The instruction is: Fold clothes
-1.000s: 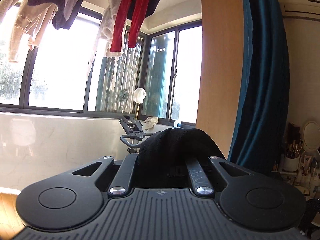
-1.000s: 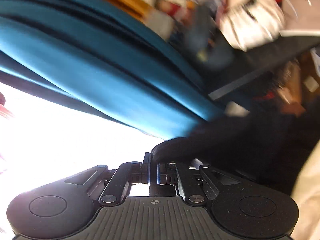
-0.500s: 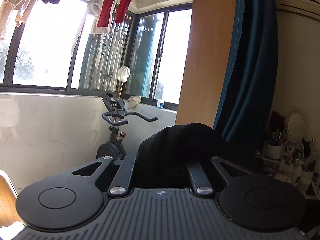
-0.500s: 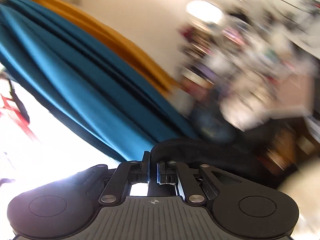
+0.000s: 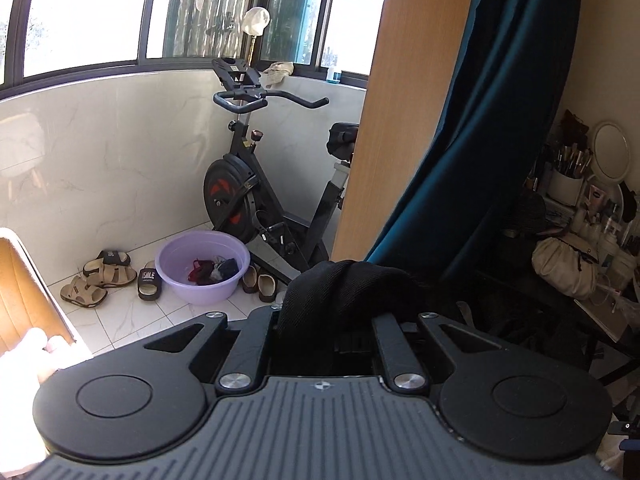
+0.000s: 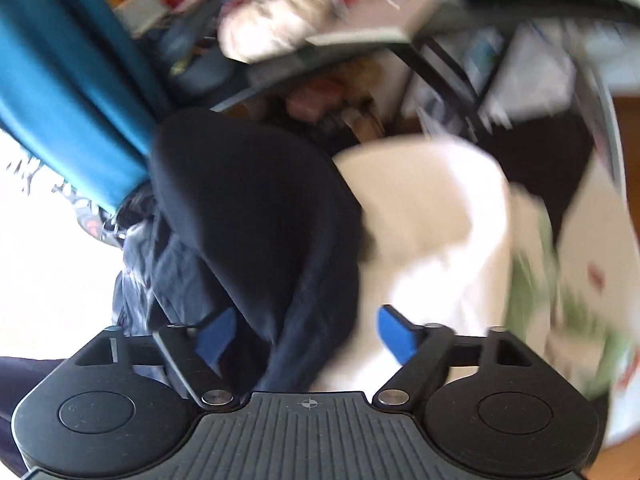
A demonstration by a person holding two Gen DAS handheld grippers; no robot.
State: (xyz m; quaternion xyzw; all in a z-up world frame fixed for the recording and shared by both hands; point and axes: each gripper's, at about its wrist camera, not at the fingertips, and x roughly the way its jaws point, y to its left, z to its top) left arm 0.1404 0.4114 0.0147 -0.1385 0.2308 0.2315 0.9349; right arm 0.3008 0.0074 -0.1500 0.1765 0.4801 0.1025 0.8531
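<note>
While the left gripper [image 5: 344, 312] is clamping a bunched fold of the black garment [image 5: 348, 292], its jaws are sitting nearly together with the cloth heaped over them and trailing off toward 3 o'clock. Beyond the cloth, at 11 o'clock, a purple basin [image 5: 202, 266] holding a few small clothes is standing on the tiled floor [image 5: 132, 312], with sandals [image 5: 98, 276] lying just beside it at 9 o'clock. An exercise bike [image 5: 256, 184] is standing behind the basin at 12 o'clock, and a teal curtain [image 5: 492, 120] is hanging at 1 o'clock.

The right gripper [image 6: 308, 332] is standing wide, its jaws having just been opening; the black garment [image 6: 256, 216] is draping down between the blue pads [image 6: 394, 332] without being pressed by them. A cream cloth [image 6: 432, 216] is lying just beside the garment at 2 o'clock. Further out this view is blurred, with the teal curtain at 10 o'clock.
</note>
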